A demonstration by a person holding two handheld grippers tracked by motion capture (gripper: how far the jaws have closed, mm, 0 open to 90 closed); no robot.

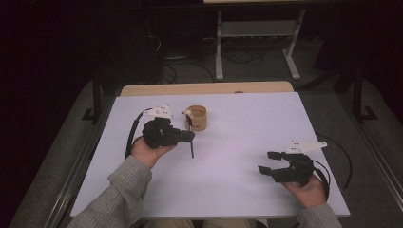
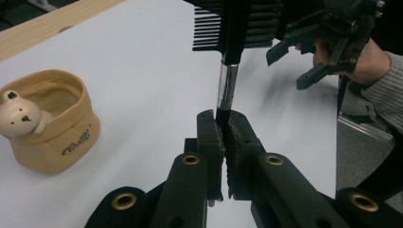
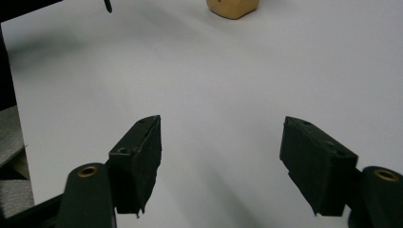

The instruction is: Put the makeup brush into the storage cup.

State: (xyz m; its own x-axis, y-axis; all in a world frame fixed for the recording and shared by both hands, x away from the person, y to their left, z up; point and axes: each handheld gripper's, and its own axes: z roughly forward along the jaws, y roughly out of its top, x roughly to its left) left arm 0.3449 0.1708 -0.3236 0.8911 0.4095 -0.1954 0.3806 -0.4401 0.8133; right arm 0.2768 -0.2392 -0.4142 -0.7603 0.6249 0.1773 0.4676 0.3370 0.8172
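Comb [image 2: 231, 28] teeth cut off above clamped jaws

Table top [image 1: 228, 142]: smooth, matt white sheet; bare pale wood strip along the far edge.
Comb [image 2: 231, 28]: black plastic teeth, glossy metal-looking collar on the handle.
Pot [image 2: 52, 128]: tan, glazed ceramic look, bear figure on rim.
Left tool [image 2: 223, 130]: matt black plastic, rough pads, brass-coloured rivets.
Sleeve [image 1: 119, 194]: grey ribbed knit.

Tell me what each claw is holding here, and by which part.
The left claw is shut on the black comb, gripping the lower end of its handle. The right claw stands open over the white table, holding nothing.
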